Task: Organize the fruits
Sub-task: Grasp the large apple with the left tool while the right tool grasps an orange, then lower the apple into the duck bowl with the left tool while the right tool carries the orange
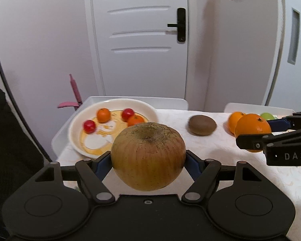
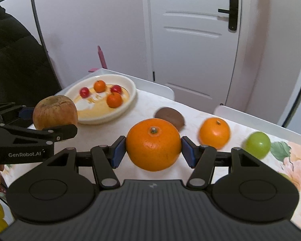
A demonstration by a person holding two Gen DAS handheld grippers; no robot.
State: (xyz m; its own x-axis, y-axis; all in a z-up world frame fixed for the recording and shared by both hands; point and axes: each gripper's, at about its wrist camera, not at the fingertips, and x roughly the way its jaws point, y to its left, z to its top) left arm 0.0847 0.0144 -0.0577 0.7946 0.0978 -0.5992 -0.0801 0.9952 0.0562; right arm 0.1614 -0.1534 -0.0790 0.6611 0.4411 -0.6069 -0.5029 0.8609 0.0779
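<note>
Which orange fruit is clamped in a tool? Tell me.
The large round orange, gripped between the right tool's blue pads. The other large orange rests on the tablecloth, and two small ones lie in the white plate.

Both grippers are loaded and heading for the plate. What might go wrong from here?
1. The apple is wide for the left gripper; the jaws hold only its sides, so it may slip or roll out.
2. The plate already holds two small oranges and two red fruits; dropping the apple in could knock them about.
3. The right gripper, shut on the large orange, is close beside the left; both heading plateward may collide.
</note>
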